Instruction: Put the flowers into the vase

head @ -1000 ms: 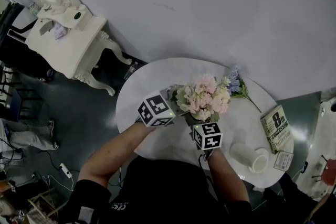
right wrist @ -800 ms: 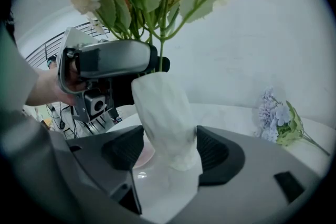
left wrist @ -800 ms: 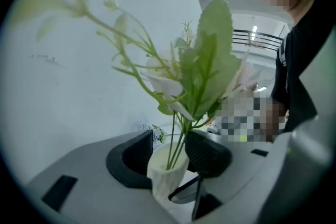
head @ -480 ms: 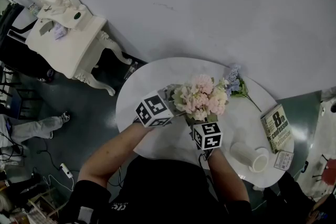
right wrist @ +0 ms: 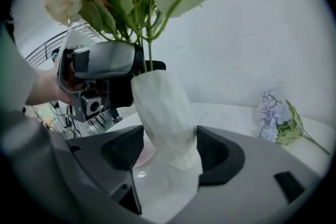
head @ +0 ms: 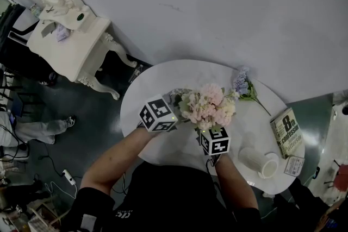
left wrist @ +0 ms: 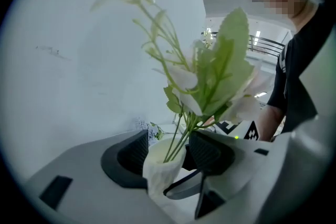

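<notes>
We held a hand-held gripper in each hand over a round white counter [head: 157, 79]. The left hand-held gripper [left wrist: 168, 152] had its jaws spread wide; they had just been opening. The mouth of a white vase [left wrist: 157, 168] and the green stems rising from it stood between the pads, and the pads did not press on either. The right hand-held gripper [right wrist: 165, 147] was clamped on the lower body of the vase [right wrist: 165, 113], one pad against each side.

The vase stood near the counter's front edge, close to upright. Its long axis ran up and down, with the mouth on top. The bunch of pink and cream flowers [head: 209, 106] sat in it, stems down and blooms up and spreading. A lilac flower sprig [head: 242, 83] lay flat on the counter behind, well apart.
</notes>
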A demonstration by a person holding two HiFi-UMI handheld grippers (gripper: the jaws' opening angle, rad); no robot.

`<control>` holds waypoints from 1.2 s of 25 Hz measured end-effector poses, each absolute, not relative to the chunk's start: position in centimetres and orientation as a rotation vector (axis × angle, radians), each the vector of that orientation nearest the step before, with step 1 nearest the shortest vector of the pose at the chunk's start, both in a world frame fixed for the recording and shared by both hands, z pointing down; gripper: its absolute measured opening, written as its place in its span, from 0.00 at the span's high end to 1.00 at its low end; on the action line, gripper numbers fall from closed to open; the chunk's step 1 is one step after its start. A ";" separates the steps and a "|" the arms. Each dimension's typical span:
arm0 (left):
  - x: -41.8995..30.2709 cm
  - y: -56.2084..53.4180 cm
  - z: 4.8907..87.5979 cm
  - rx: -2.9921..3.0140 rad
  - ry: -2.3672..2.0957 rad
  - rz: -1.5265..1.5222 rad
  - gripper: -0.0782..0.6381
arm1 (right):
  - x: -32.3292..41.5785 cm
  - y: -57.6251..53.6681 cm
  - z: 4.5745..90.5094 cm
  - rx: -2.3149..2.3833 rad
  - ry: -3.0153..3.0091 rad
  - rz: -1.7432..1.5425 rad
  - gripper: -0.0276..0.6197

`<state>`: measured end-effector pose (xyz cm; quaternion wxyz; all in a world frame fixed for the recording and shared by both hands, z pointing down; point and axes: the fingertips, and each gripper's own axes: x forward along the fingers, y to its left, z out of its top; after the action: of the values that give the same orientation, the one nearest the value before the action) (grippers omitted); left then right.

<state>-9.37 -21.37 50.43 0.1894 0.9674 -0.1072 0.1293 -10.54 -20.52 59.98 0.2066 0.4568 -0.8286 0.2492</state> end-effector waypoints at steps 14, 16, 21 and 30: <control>-9.9 -20.9 51.7 2.664 -0.298 0.387 0.57 | -10.5 -20.1 60.1 1.268 -2.305 0.693 0.47; -9.9 -20.9 51.8 2.657 -0.301 0.386 0.57 | -10.5 -20.0 60.1 1.269 -2.304 0.695 0.47; -10.2 -21.3 51.7 2.631 -0.325 0.369 0.57 | -10.6 -20.0 60.1 1.270 -2.305 0.692 0.47; -10.5 -21.1 51.8 2.630 -0.320 0.355 0.57 | -10.8 -20.0 59.9 1.273 -2.310 0.683 0.47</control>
<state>-10.53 -21.12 51.79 0.2322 0.9570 -0.1165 0.1292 -10.81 -20.00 59.94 0.2070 0.4570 -0.8296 0.2452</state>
